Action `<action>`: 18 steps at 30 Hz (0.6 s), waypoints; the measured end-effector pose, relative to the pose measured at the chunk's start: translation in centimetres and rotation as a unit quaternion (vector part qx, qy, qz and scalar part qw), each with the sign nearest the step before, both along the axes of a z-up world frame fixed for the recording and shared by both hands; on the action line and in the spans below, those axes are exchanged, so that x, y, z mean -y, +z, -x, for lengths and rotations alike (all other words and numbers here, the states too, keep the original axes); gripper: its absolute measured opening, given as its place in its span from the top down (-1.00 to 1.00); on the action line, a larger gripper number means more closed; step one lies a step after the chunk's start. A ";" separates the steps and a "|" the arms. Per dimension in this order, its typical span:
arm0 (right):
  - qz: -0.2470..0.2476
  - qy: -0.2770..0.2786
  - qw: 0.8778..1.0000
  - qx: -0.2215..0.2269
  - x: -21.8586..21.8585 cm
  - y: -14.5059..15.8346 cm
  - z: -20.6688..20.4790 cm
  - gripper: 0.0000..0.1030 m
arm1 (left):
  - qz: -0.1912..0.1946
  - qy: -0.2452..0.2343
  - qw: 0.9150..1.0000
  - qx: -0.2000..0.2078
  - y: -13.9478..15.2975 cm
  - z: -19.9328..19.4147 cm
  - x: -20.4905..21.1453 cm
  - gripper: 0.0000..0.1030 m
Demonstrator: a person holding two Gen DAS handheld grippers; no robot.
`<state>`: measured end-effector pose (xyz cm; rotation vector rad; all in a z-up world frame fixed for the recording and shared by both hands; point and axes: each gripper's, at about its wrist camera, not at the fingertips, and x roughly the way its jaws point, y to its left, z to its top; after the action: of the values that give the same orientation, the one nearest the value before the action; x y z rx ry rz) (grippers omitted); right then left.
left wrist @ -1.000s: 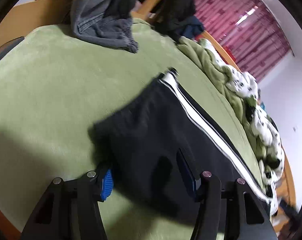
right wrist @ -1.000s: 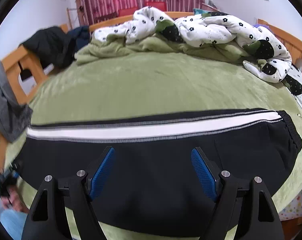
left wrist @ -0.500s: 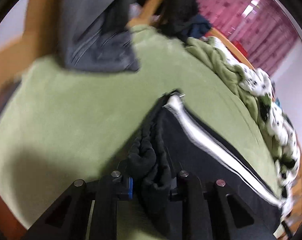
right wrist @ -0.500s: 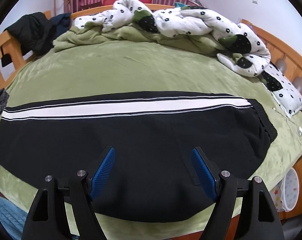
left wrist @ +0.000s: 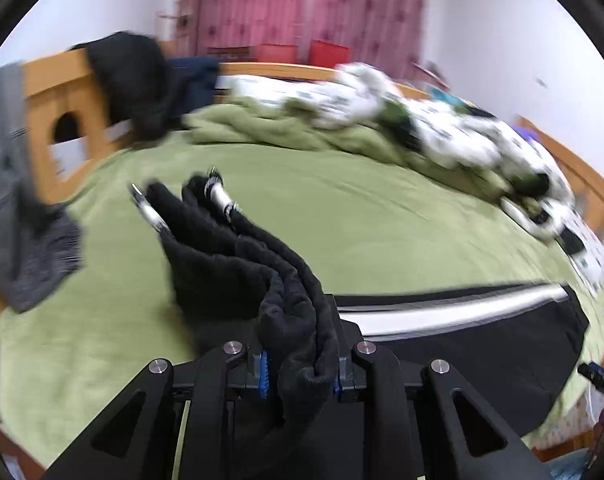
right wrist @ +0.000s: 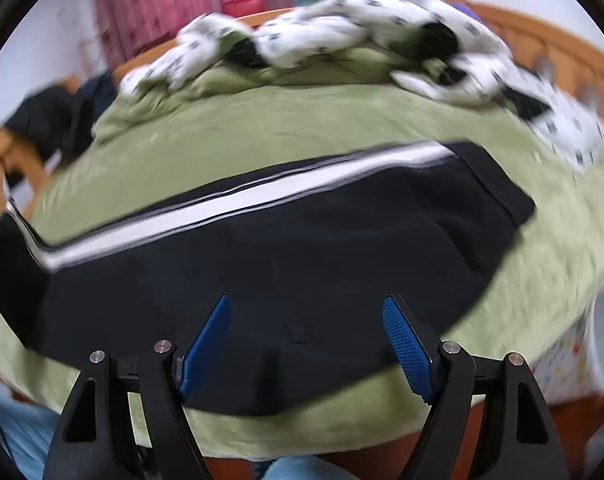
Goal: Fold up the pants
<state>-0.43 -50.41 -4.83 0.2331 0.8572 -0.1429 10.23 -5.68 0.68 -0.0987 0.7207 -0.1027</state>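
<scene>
Now we have the black fleece pants with a white side stripe bunched in our clamped left gripper, leg end lifted off the green bed cover. Our right gripper hovers open-jawed above the waist part lying flat. Next, we judge, carry the leg end over to the waistband.

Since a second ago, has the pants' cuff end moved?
Yes. The pants cuff end, pinched in the left gripper, rose off the green bedspread.

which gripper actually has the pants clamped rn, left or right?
The left gripper: its jaws are pinched on a bunched end of the black pants. The right gripper hangs wide open above the flat part, pads bare.
</scene>
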 end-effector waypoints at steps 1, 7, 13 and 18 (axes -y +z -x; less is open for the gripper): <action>-0.010 -0.019 1.000 0.001 1.3 -0.2 0.5 -0.45 | 0.006 -0.009 1.000 -0.005 -0.5 0.1 1.8 0.62; -0.020 -0.091 0.995 0.020 6.0 -0.6 4.0 -0.38 | 0.078 -0.090 0.987 -0.106 -10.1 1.6 14.1 0.62; -0.032 -0.101 0.994 0.007 7.9 -1.7 4.7 -0.38 | 0.017 -0.113 0.990 -0.087 -11.8 5.6 17.1 0.28; 0.000 -0.061 0.998 -0.005 5.9 -2.1 3.8 -0.38 | 0.051 -0.136 0.987 -0.076 -8.4 9.3 12.5 -0.26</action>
<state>-4.25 -56.28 -6.90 0.2854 0.8532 -0.2588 0.90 -18.20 -7.68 -0.1060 0.8784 -0.3969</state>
